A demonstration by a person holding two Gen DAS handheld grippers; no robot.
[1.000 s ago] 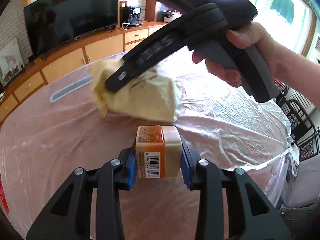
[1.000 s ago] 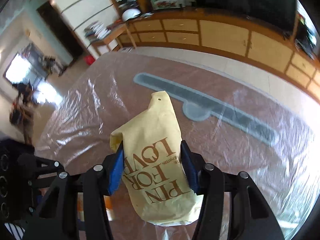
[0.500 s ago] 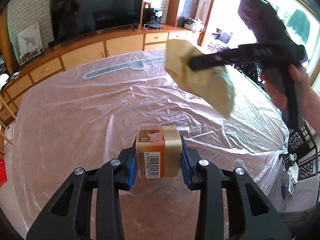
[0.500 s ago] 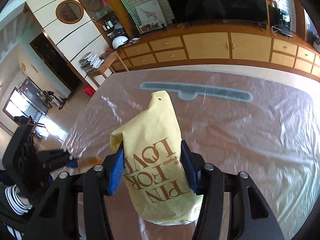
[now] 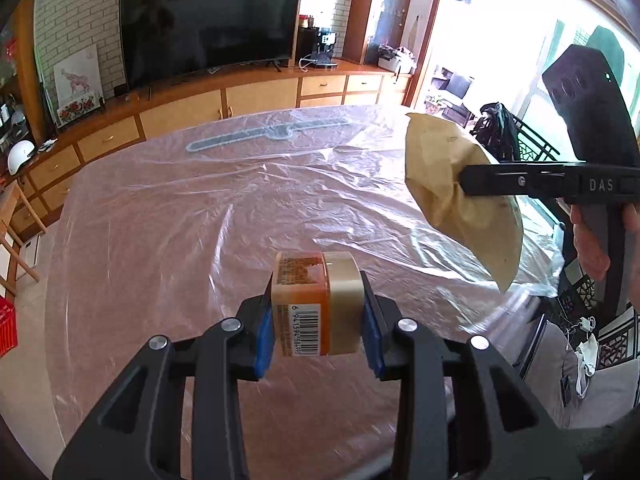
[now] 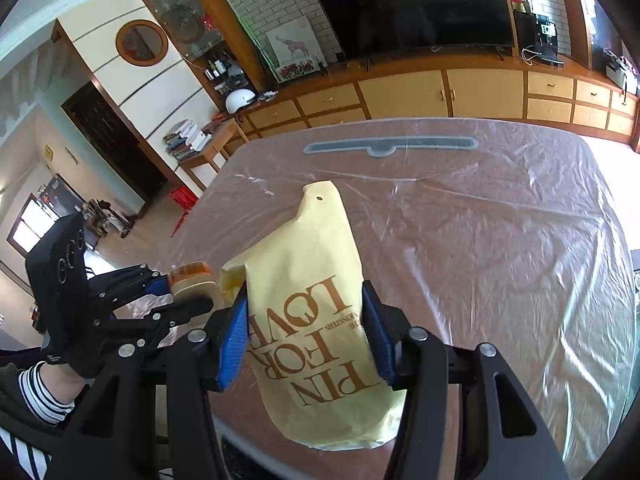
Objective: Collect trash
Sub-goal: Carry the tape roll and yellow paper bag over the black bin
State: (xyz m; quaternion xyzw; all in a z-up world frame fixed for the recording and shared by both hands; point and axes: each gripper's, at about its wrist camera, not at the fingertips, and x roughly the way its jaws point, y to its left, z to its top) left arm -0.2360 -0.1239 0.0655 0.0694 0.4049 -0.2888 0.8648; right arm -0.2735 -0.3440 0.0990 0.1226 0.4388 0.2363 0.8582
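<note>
since a second ago both tools have swung outward, clear of the tabletop [image 5: 168, 248]. my left tool [image 5: 318, 320] is clamped on the small jar [image 5: 316, 304]; my right tool [image 6: 308, 336] pinches the paper bag [image 6: 308, 300] mid-body, both lifted for carrying to disposal.

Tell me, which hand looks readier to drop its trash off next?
Neither, really. The left tool is shut on a small jar and the right tool on a yellow bag, both lifted above the table. No bin shows in either view.
</note>
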